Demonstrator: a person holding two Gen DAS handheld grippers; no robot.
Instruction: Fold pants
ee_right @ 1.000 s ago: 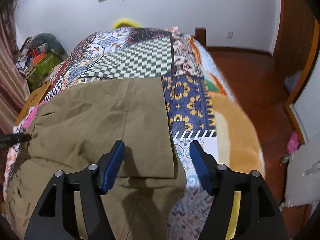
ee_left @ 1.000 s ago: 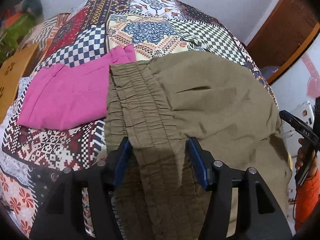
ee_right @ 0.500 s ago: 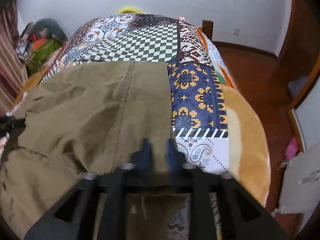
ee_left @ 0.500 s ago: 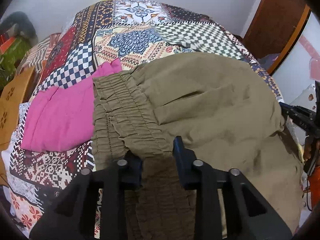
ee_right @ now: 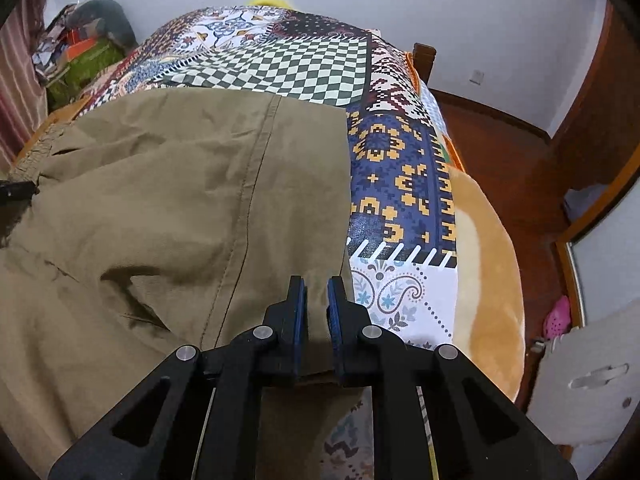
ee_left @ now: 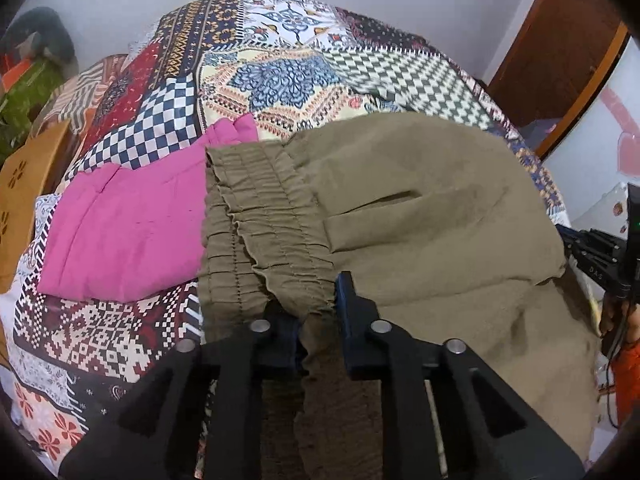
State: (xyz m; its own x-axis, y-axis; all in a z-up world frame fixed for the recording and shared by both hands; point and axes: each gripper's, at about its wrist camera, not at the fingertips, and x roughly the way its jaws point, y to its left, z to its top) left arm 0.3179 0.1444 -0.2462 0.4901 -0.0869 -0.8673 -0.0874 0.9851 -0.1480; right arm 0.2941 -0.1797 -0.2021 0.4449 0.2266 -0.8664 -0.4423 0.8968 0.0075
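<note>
Olive-brown pants [ee_left: 420, 208] lie across the patchwork bedspread [ee_left: 280, 80]. My left gripper [ee_left: 316, 312] is shut on the gathered elastic waistband [ee_left: 260, 216], which bunches between the blue pads. My right gripper [ee_right: 317, 300] is shut on the pants' leg end [ee_right: 200, 184] near its right edge, cloth pinched between the pads. The right gripper also shows at the right edge of the left wrist view [ee_left: 600, 256], holding the cloth. The near half of the pants hangs down under both grippers.
A folded pink garment [ee_left: 132, 224] lies left of the waistband, partly under it. A wooden piece [ee_left: 20, 184] and piled clothes [ee_left: 32, 72] stand at the far left. Right of the bed are an orange blanket edge [ee_right: 484, 264], wooden floor [ee_right: 500, 148] and a door [ee_left: 560, 40].
Both grippers went from open around the cloth to shut on it. The pants edge has lifted slightly and the waistband has bunched up at the left gripper.
</note>
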